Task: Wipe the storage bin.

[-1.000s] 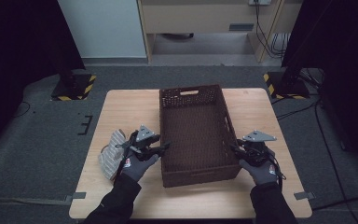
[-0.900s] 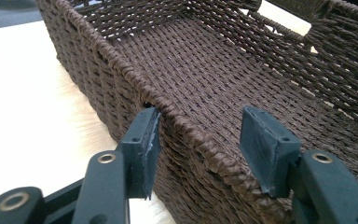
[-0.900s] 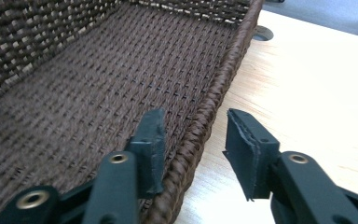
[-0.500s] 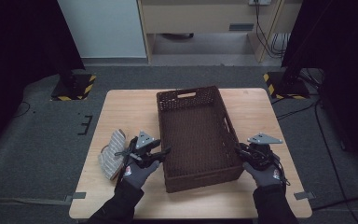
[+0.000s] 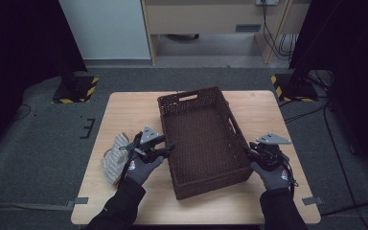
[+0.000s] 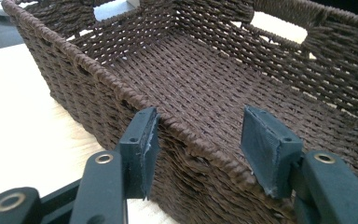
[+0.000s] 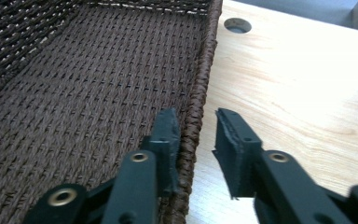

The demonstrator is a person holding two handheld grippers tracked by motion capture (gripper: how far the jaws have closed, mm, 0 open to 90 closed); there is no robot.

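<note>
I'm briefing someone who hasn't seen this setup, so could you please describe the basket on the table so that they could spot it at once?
Start at the light wooden table in the middle of the dark carpeted floor. On its middle stands the basket, a long rectangular one set slightly askew. It is dark brown woven wicker with cut-out handles and nothing inside, unlike the small pale striped cloth lying flat to its left.

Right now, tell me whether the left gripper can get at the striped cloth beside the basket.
Probably yes. The striped cloth lies on the table right beside the left gripper, nothing between them, though its jaws now straddle the basket wall.
</note>
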